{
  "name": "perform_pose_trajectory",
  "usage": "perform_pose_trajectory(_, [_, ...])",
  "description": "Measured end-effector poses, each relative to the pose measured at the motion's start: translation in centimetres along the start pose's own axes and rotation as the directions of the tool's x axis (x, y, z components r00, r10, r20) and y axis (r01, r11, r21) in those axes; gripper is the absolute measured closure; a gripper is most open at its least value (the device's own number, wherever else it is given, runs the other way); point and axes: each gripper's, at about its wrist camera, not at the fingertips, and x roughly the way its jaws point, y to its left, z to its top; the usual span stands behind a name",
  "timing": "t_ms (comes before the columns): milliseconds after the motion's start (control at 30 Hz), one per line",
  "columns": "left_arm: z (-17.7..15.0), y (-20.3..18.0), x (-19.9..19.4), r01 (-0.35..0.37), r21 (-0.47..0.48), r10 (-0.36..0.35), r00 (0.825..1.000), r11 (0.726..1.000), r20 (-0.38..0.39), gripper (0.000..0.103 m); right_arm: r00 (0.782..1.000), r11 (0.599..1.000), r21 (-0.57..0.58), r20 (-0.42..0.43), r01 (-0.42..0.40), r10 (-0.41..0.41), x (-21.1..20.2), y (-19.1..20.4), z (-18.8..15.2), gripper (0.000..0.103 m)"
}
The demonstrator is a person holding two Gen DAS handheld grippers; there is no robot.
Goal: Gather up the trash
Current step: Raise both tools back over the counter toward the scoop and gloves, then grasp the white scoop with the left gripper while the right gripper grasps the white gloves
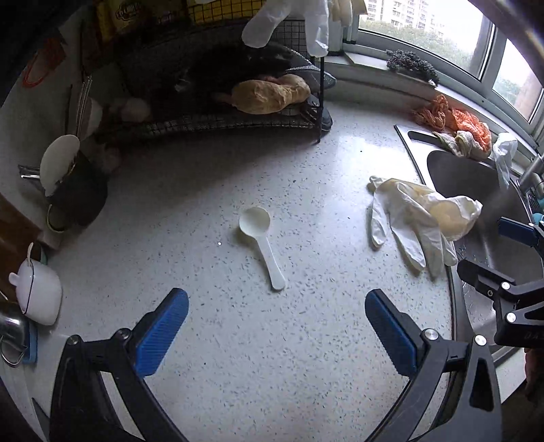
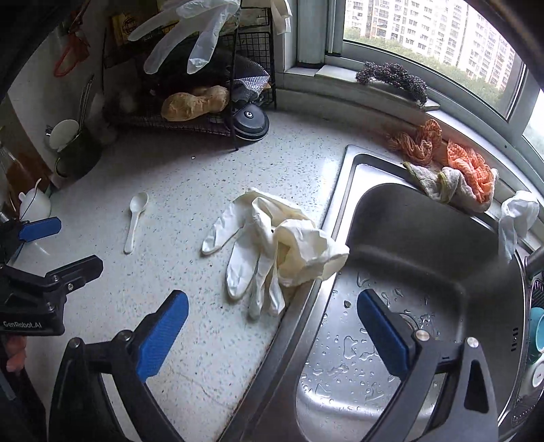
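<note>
The left claw (image 2: 40,244), wide open, reads "GenRobot.AI" near the spoon (image 2: 135,219).

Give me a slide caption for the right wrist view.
Open right gripper above the sink's edge, crumpled gloves and plastic spoon ahead.

Left wrist view: mounted behind the left gripper (image 1: 277,331), looking steeply down and forward, close over the speckled countertop (image 1: 210,340), facing the wire rack (image 1: 238,119) and window (image 1: 442,30).

Right wrist view: mounted behind the right gripper (image 2: 272,335), same steep downward tilt, close above the steel sink's (image 2: 340,190) left rim.

Shared by both: white plastic spoon (image 1: 260,243) (image 2: 135,221), crumpled rubber gloves (image 1: 414,221) (image 2: 272,244), orange cloth (image 1: 459,122) (image 2: 452,159); each gripper at the other view's edge.
</note>
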Motion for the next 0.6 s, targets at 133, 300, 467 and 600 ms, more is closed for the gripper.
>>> perform_pose_trajectory(133, [1.8, 1.7, 2.7, 0.024, -0.043, -0.026, 0.999, 0.999, -0.031, 0.0, 0.999, 1.0, -0.009, -0.037, 0.017, -0.017, 2.9, -0.1, 1.9, 0.003])
perform_pose_trajectory(300, [3.2, 2.8, 5.2, 0.034, -0.054, -0.037, 0.998, 0.998, -0.058, 0.0, 0.998, 1.0, -0.003, -0.066, 0.006, -0.006, 5.2, -0.2, 3.3, 0.003])
perform_pose_trajectory(467, [4.1, 2.6, 6.6, 0.037, -0.012, -0.038, 0.997, 0.999, -0.073, 0.005, 0.995, 0.999, -0.042, -0.102, 0.015, -0.019, 6.9, 0.1, 4.1, 0.003])
perform_pose_trajectory(600, [4.2, 2.3, 7.9, 0.047, 0.001, -0.046, 0.992, 0.999, -0.116, 0.033, 0.993, 0.998, -0.056, -0.114, -0.001, -0.006, 7.9, 0.2, 4.9, 0.003])
